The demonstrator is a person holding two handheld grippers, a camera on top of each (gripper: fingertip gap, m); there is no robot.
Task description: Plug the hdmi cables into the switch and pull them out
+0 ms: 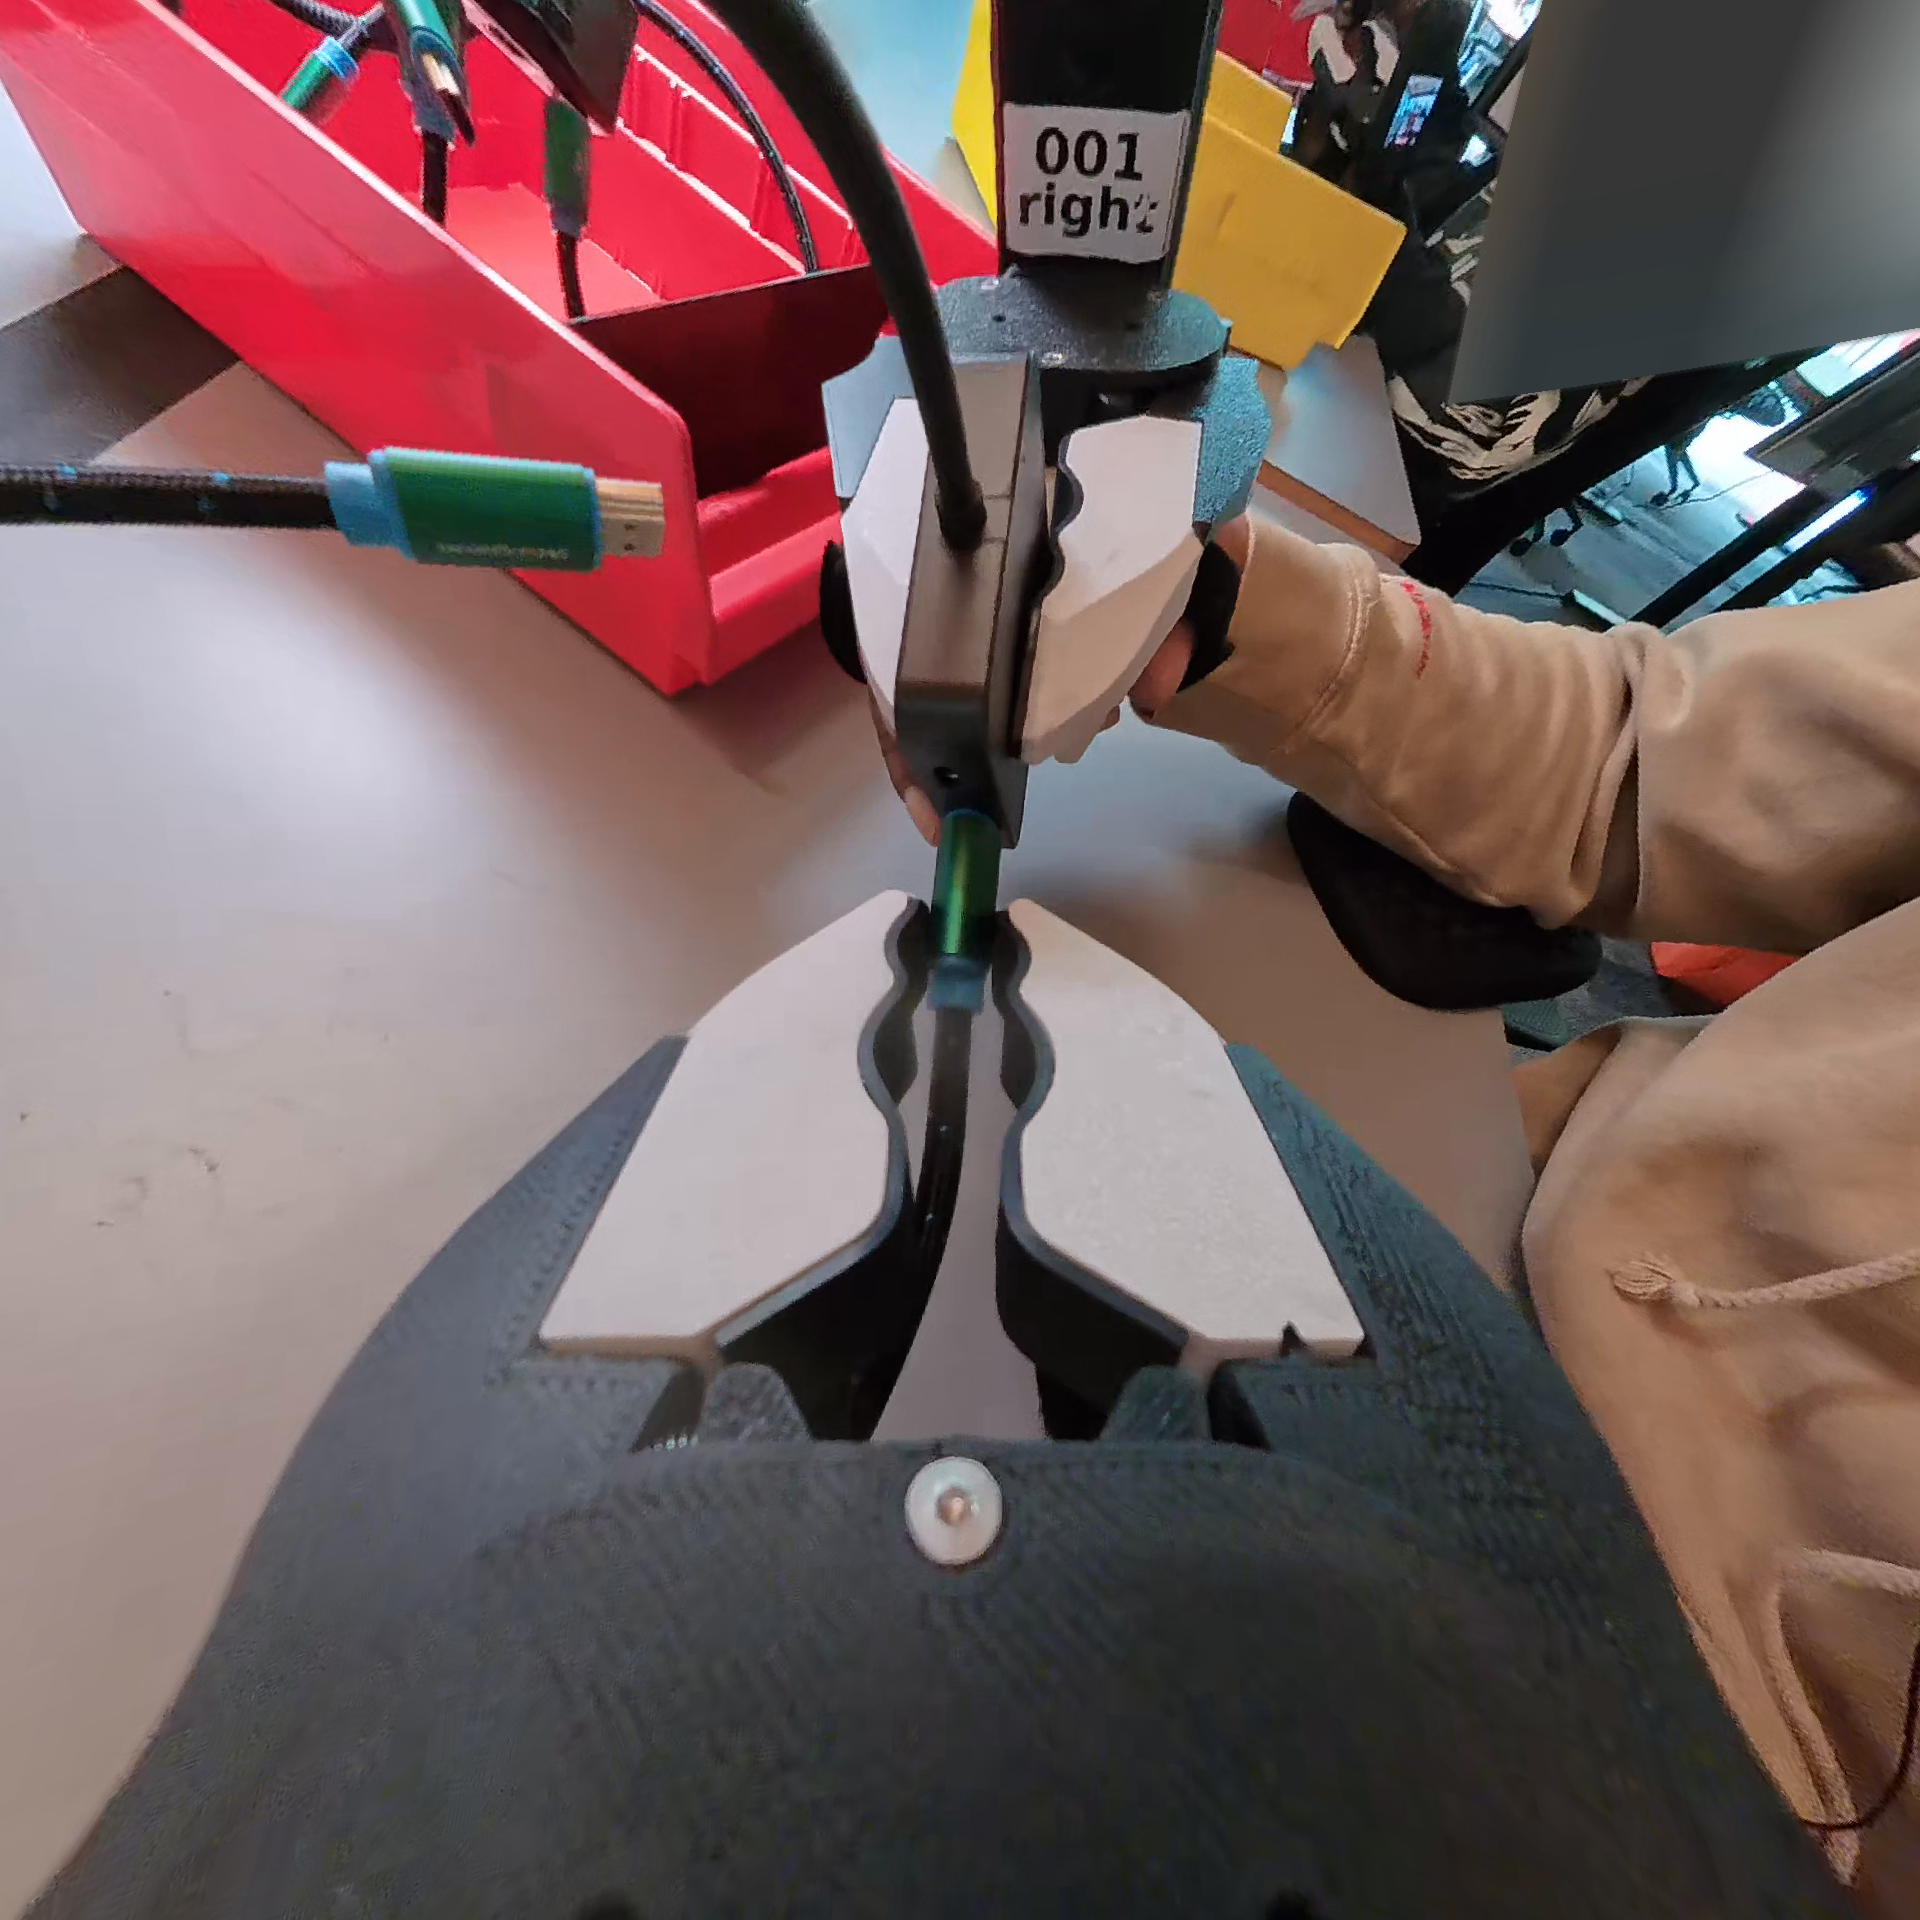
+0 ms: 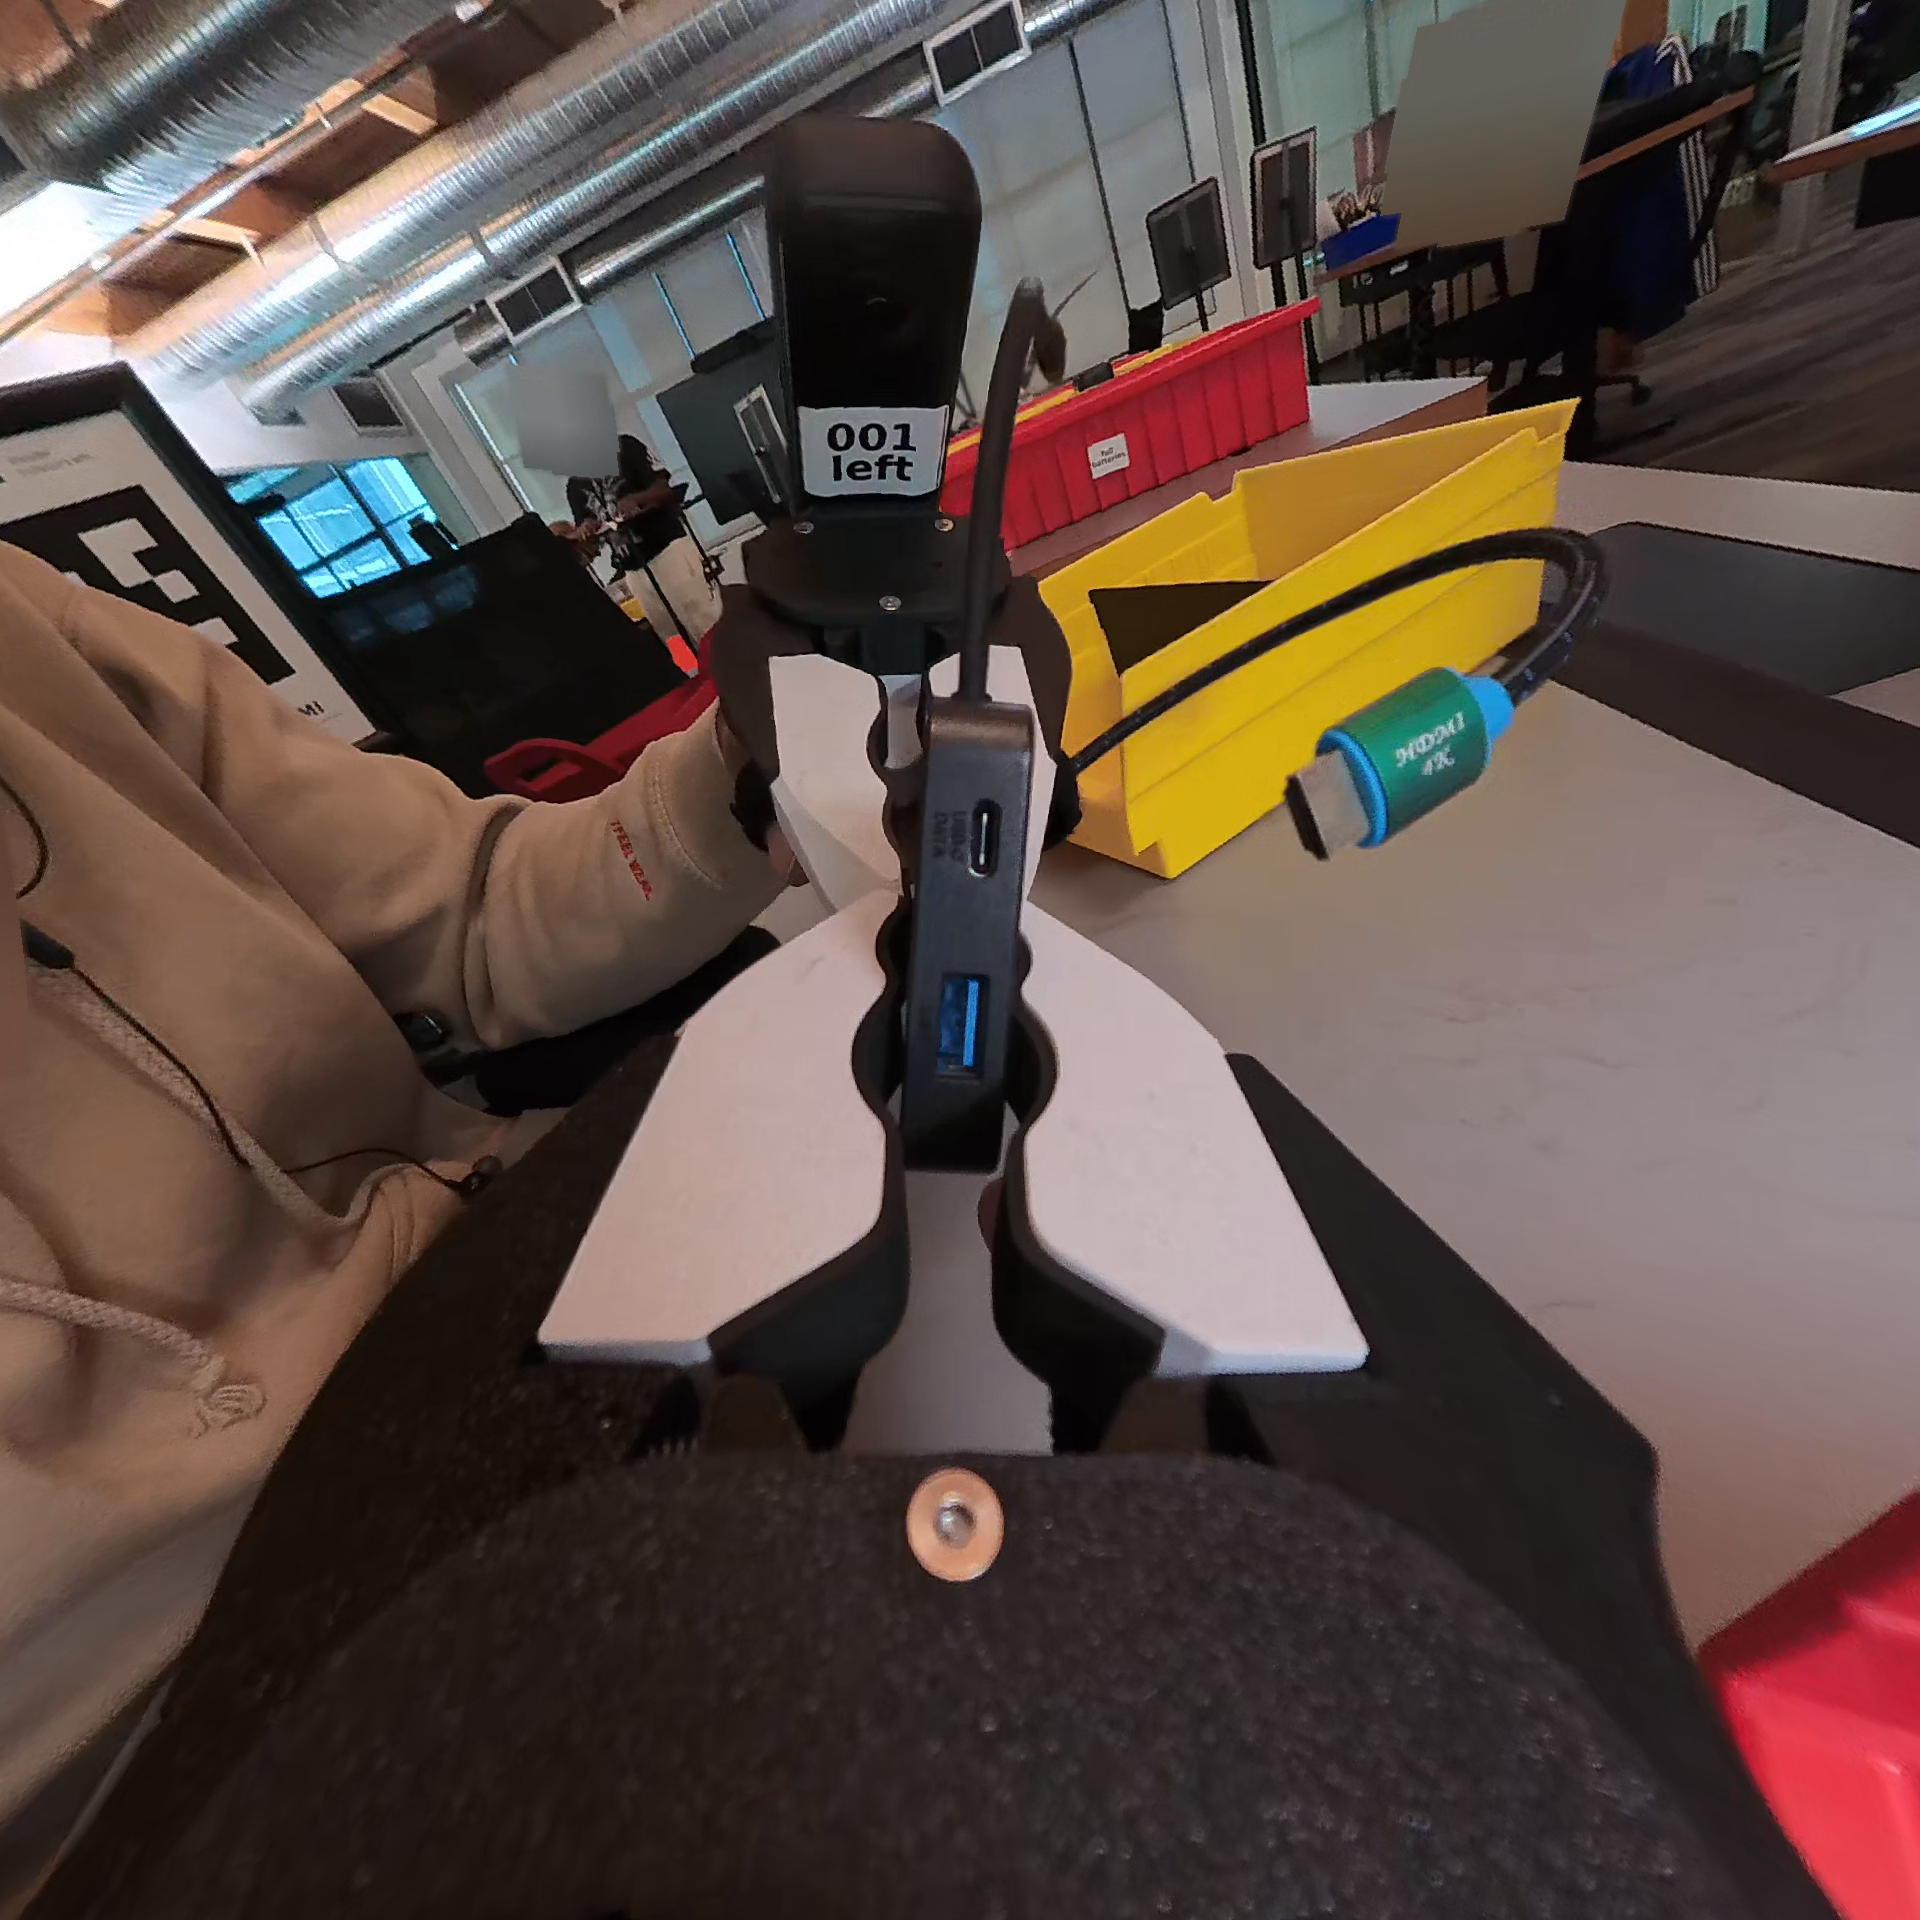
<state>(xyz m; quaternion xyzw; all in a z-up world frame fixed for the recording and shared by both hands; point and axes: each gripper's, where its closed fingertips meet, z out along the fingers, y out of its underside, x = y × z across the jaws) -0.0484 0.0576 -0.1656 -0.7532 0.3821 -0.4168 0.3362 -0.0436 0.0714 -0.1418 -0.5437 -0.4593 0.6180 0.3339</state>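
The left claw (image 1: 958,940) is pinching a green plug (image 1: 962,894) at its tips, the plug's black cable (image 1: 935,1101) running back between the two white fingers (image 1: 748,1143). The front of the plug is sitting in the near end of the switch (image 1: 961,623), a slim dark grey box; how deep it is seated cannot be told.

The right claw (image 2: 951,1039) is pressing on the switch from both sides, holding it on edge above the surface (image 2: 1455,1039). In the right wrist view the switch (image 2: 971,935) is showing a blue port (image 2: 961,1023) and a small oval port (image 2: 985,836) on its upward edge, and its own black lead (image 2: 987,468) is rising from the far end. Beyond it, the left claw (image 2: 904,748) is facing back toward the camera, mostly hidden by the switch.

A second plug (image 1: 499,509), green with blue collars and a bare metal tip, is hanging free in the air to one side, on a braided cable (image 1: 156,497); it is touching nothing. The right wrist view is showing it (image 2: 1403,764) well apart from the switch, in front of a yellow bin (image 2: 1299,644).

A red bin (image 1: 416,343) is standing on the surface (image 1: 312,935) with more green plugs (image 1: 566,166) inside. Beige sleeves (image 1: 1507,748) are reaching to both claws.
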